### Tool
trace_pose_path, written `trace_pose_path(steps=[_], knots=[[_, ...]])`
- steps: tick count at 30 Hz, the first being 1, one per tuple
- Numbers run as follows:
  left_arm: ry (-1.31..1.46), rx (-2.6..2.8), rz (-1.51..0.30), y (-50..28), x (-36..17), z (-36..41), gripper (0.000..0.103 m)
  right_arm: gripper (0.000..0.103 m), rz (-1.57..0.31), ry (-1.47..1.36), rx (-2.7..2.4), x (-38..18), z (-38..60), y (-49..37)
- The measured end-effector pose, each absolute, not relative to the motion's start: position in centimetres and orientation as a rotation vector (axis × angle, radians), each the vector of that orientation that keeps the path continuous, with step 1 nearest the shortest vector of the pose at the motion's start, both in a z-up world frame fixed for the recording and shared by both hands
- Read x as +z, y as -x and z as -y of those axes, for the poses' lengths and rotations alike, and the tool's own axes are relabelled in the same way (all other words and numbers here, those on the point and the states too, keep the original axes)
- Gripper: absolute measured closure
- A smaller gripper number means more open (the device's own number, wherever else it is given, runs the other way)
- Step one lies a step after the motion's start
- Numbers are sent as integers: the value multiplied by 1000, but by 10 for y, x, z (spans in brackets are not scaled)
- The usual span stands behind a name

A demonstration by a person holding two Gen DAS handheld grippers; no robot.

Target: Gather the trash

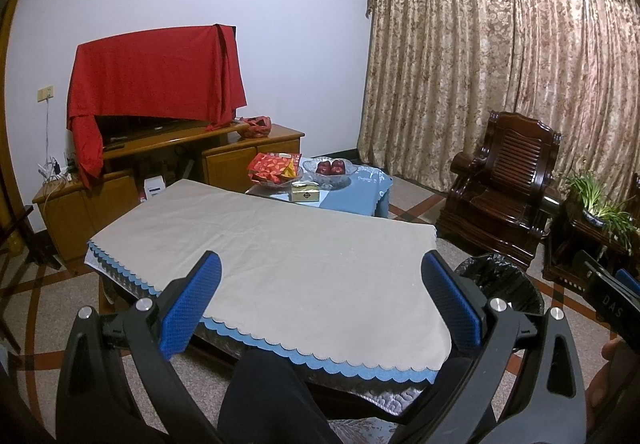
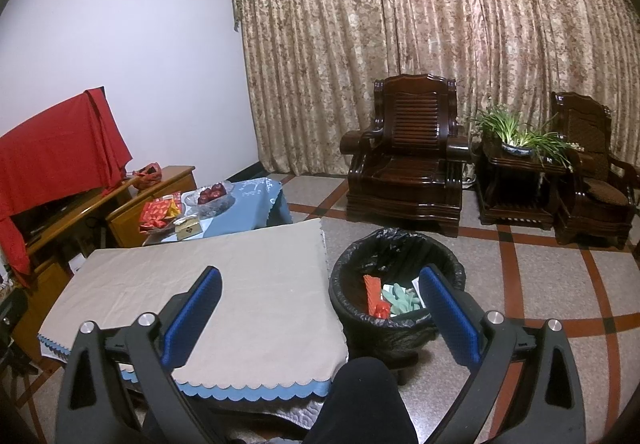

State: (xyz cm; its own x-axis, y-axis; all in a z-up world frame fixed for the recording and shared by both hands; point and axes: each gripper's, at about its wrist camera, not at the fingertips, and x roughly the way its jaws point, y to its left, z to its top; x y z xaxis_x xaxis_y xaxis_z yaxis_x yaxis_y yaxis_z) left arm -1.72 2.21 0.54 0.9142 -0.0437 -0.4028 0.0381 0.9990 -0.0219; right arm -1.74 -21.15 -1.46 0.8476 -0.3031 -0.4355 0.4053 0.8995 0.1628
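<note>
Trash bin (image 2: 400, 284) holds red wrapper (image 2: 376, 294), green glove (image 2: 404, 298).

Matt beige tablecloth (image 1: 260, 244), glossy dark wood armchair (image 2: 404, 164), crinkled shiny black plastic bin liner (image 2: 400, 248)

Two armchairs (image 2: 404, 152) (image 2: 592, 168), two tables (image 2: 240, 284) (image 2: 252, 196), two glass bowls (image 1: 328, 170) (image 1: 276, 176), one bin (image 2: 396, 284), one plant (image 2: 516, 136).
</note>
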Motion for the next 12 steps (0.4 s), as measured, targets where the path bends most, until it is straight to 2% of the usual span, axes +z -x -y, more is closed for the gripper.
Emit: trace_pose_path(steps=[12], knots=[[17,-38,-419,23,-1,-15,6,6,-406,-255,-396,-21,218,27]])
